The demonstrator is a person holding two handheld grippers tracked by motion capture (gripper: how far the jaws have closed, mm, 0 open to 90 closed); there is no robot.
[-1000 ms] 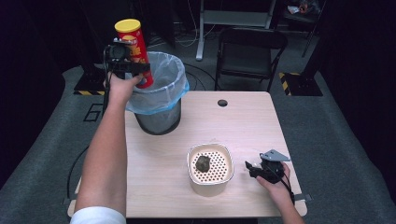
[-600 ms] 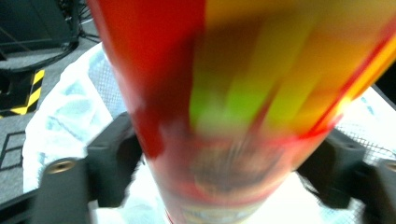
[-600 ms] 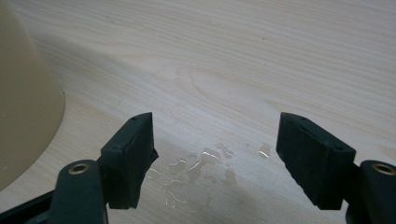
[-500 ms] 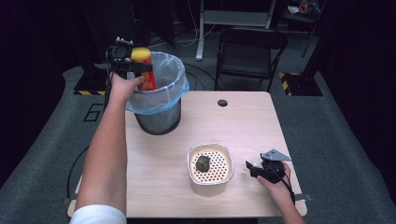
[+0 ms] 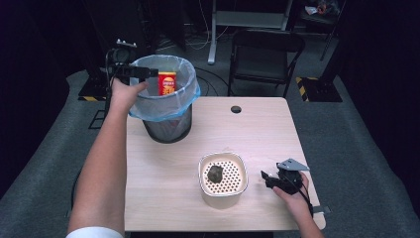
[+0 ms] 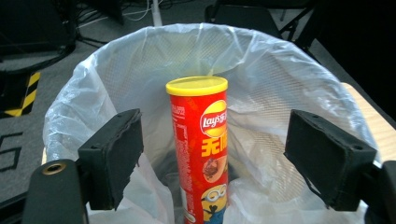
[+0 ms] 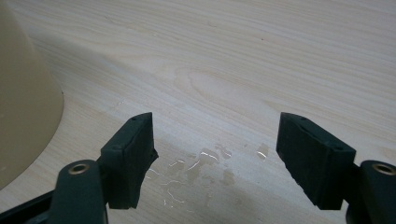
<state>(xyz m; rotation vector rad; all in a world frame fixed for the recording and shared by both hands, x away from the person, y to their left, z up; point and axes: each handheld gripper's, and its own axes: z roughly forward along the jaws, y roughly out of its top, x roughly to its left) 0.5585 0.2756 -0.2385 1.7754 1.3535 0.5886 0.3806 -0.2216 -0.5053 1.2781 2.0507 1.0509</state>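
A beige strainer bowl (image 5: 223,191) sits near the front of the wooden table (image 5: 257,134), a dark lump (image 5: 214,173) resting on its perforated insert. Small wet patches (image 7: 205,163) glisten on the wood just beside it. Beyond the far edge, a black folding chair (image 5: 265,59) stands on grey carpet.

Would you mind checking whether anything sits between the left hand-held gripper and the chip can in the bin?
Nothing visible does. The chip can stands upright inside the lined bin, with the left hand-held gripper open, its pads clear of it.
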